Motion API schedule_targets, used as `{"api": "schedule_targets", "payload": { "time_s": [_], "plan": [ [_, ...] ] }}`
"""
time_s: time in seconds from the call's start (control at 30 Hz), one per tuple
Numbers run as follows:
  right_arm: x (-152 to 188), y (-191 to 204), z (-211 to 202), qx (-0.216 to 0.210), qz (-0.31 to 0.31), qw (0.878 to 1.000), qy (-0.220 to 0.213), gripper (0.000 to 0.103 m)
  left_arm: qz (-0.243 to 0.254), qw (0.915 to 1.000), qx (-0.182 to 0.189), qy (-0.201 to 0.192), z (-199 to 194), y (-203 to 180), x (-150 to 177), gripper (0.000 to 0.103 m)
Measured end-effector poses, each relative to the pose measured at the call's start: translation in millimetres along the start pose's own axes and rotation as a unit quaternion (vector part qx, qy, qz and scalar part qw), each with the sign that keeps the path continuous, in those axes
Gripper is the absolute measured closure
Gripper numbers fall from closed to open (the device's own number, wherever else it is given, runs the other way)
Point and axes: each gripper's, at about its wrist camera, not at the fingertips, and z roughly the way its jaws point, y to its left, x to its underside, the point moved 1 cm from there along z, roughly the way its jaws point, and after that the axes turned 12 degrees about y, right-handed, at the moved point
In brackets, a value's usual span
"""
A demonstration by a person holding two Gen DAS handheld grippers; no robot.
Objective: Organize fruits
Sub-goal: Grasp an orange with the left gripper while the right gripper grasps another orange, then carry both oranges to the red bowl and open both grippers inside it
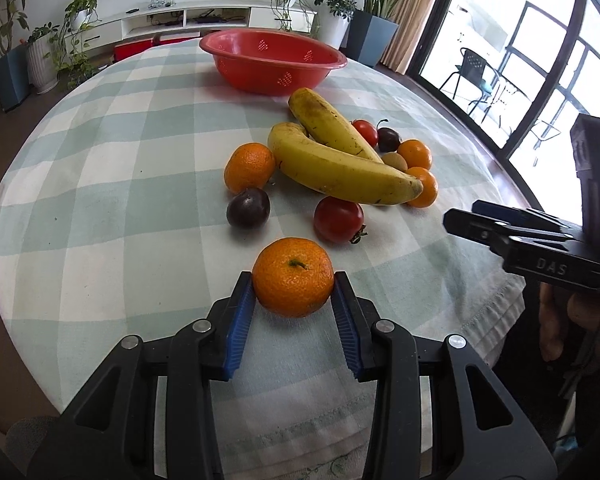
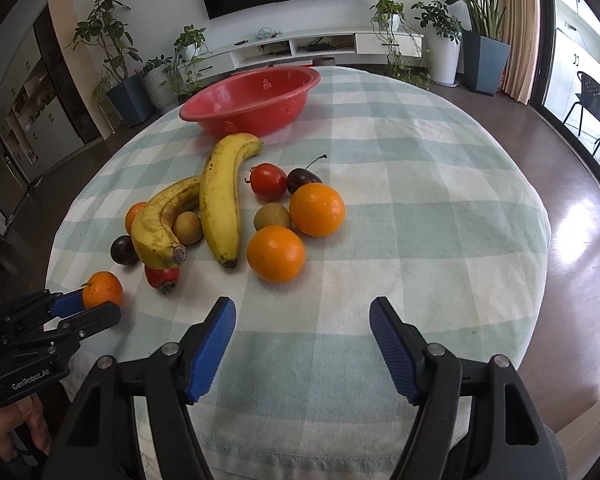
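Observation:
My left gripper (image 1: 294, 282) is shut on a mandarin (image 1: 293, 276) that rests on the checked tablecloth near the front edge; the mandarin also shows in the right wrist view (image 2: 102, 289). A pile of fruit lies mid-table: two bananas (image 1: 340, 168), oranges (image 2: 276, 253), tomatoes (image 1: 339, 219), dark plums (image 1: 248, 207) and kiwis (image 2: 272, 216). A red colander bowl (image 1: 272, 60) stands behind the pile, with nothing seen in it. My right gripper (image 2: 302, 312) is open and holds nothing, hovering over bare cloth in front of the oranges.
The round table (image 2: 420, 200) drops off to dark wood floor on the right. The right gripper's body (image 1: 532, 240) hangs at the table's right edge in the left wrist view. Potted plants and a TV cabinet stand behind.

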Motion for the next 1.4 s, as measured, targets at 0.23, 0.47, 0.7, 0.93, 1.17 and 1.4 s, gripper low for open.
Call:
{"api": "schedule_targets", "payload": {
  "time_s": [0.23,0.47,0.7,0.93,1.17,1.4],
  "plan": [
    [-20.7,3.3,22.0,0.012,0.000,1.000,0.013,0.035,-0.009,0.9998,0.019,-0.001,-6.0,5.0,14.7,0.066],
    [-32.6,8.7,33.3,0.018,-0.020,1.000,0.014,0.045,-0.017,0.9994,0.030,-0.006,-5.0,10.7,18.0,0.066],
    [-28.4,7.6,30.1,0.010,-0.022,1.000,0.013,0.063,-0.023,0.9992,0.033,-0.004,-2.1,12.7,18.9,0.066],
    [-15.1,6.0,19.9,-0.016,-0.014,1.000,0.011,0.063,-0.025,0.9991,0.032,-0.009,-6.9,13.7,16.0,0.066],
    [-19.1,-18.2,-8.8,-0.042,0.013,0.999,-0.010,0.063,-0.038,0.9983,0.033,-0.029,-27.0,35.0,-3.6,0.066],
    [-93.0,-53.3,-43.9,-0.024,0.018,0.997,-0.068,0.063,-0.017,0.9973,-0.003,-0.072,-62.5,62.8,-79.5,0.066]
  ]
}}
